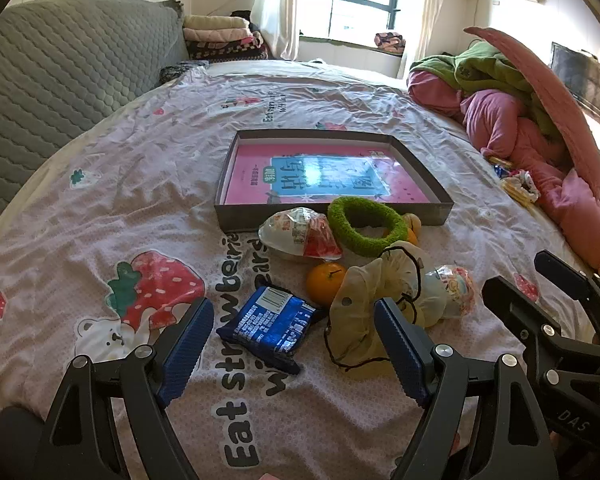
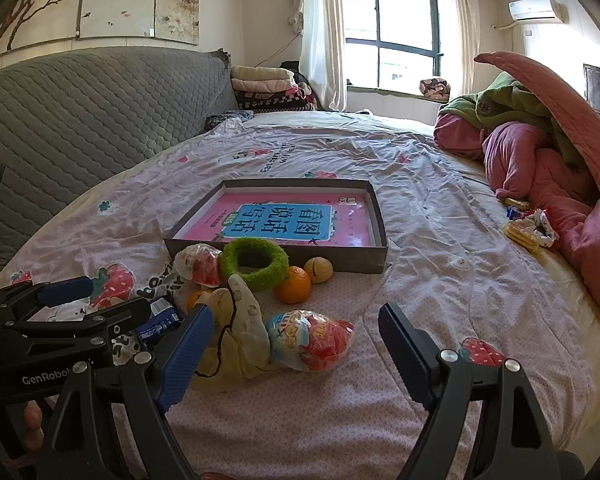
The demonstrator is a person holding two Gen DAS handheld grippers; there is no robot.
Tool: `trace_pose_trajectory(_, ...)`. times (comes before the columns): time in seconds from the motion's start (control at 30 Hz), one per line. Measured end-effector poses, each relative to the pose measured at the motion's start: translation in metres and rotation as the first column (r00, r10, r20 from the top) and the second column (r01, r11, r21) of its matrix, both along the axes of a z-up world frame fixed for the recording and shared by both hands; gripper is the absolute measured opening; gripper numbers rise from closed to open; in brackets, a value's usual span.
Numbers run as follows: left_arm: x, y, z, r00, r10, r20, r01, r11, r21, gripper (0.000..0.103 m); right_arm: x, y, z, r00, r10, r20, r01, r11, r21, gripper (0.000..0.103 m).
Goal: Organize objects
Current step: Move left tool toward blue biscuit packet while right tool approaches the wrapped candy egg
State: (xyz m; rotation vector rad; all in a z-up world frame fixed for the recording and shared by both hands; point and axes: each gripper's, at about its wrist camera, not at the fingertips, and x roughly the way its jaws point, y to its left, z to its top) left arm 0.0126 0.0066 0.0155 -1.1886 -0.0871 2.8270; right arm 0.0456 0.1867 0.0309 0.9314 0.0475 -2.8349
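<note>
- The left gripper (image 1: pixel 294 344) has its jaws spread wide and grips nothing; it hangs above the bedsheet (image 1: pixel 100 208), on the near side of the grey box (image 1: pixel 332 216).
- A blue snack packet (image 1: pixel 270 326) lies on the sheet between its blue pads (image 1: pixel 188 348); neither pad touches it.
- The right gripper (image 2: pixel 296 344) is likewise wide open and empty, also on the near side of the grey box.
- A clear toy capsule (image 2: pixel 312 340) lies between its fingers, untouched, with a cream drawstring pouch (image 2: pixel 240 336) just beside the left finger.
- The grey box holds a pink book (image 1: pixel 328 172), lying flat.
- Against the box's near wall rest a green fuzzy ring (image 1: pixel 366 226), a second wrapped capsule (image 1: pixel 300 234) and a small yellowish ball (image 2: pixel 318 269).
- Two oranges lie nearer than the ring: one (image 1: pixel 326 283) by the pouch, another (image 2: pixel 294 290) next to the ball.
</note>
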Motion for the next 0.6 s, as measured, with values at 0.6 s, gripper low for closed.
trace_pose_trajectory(0.6, -0.0005, 0.0, -0.0028, 1.0, -0.006, 0.011, 0.006, 1.0, 0.0, 0.083, 0.0013, -0.0007, -0.0012, 1.0, 0.005, 0.001, -0.005, 1.0, 0.0, 0.084)
